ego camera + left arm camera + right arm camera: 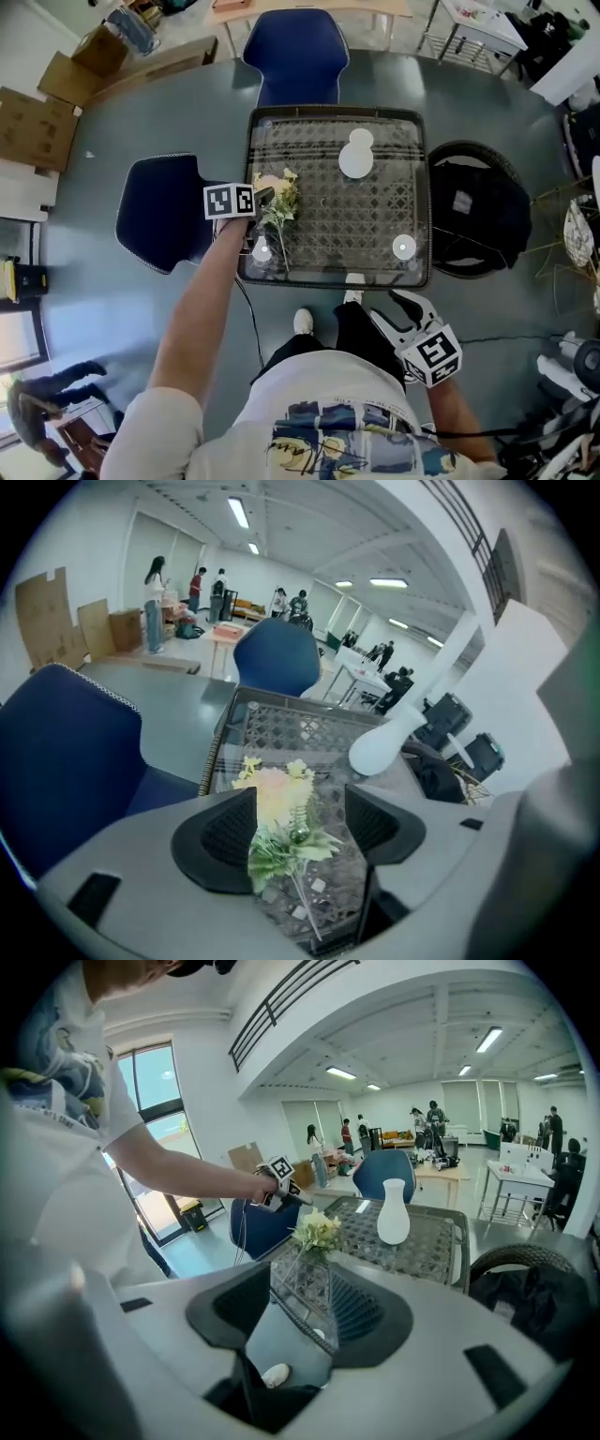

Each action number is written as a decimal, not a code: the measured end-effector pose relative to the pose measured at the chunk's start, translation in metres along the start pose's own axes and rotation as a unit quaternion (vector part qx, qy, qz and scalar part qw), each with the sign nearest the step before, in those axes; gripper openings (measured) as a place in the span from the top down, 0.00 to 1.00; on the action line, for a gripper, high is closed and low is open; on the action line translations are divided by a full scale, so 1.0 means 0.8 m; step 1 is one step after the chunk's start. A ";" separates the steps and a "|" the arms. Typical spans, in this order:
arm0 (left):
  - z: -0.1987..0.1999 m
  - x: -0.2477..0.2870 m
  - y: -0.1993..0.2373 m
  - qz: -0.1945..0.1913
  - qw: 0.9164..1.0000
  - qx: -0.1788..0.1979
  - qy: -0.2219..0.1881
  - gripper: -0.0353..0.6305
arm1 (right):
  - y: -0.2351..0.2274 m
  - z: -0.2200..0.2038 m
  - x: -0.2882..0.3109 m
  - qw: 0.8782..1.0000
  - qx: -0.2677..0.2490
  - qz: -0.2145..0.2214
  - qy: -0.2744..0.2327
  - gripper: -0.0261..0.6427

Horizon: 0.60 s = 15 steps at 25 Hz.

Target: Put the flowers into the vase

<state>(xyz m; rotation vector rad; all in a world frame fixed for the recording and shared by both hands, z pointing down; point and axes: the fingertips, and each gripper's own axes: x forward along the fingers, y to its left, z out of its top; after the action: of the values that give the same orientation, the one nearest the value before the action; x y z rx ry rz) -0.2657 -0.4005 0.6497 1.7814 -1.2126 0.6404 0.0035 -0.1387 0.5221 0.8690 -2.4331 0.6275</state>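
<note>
Flowers [281, 199] on table [375, 217] | vase [356, 155] empty | left hand-held gripper [300, 801] wide | right hand-held gripper [300, 1277] wide

- Strip lamps [239, 511] high above my left tool [300, 801] give bright, even light; shadows are faint.
- Daylight enters through a window [155, 1101] left of my right tool [305, 1302].
- The desk [431, 1241] beyond that tool shows a white streak of glare.
- Both tool views bulge fisheye-style, with black corners.
- The flowers [281, 808] between my left tool's jaws look soft and washed out; the tool bodies nearest the lens are blurred.
</note>
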 end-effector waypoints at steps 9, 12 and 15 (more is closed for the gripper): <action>-0.007 0.133 0.070 0.108 0.984 -0.052 0.134 0.45 | -0.117 -0.016 -0.008 0.999 0.035 -0.008 0.036 0.69; -0.022 0.152 0.073 0.116 0.977 -0.079 0.162 0.45 | -0.139 -0.021 -0.010 0.998 0.045 -0.007 0.043 0.69; -0.015 0.147 0.072 0.130 0.978 -0.061 0.154 0.64 | -0.155 -0.020 -0.011 0.998 0.050 -0.002 0.044 0.69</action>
<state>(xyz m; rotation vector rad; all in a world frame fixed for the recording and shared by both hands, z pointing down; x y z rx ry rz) -0.2714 -0.4549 0.7695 1.3722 -1.2477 0.9341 0.0973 -0.2121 0.5613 0.8662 -2.3378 0.7743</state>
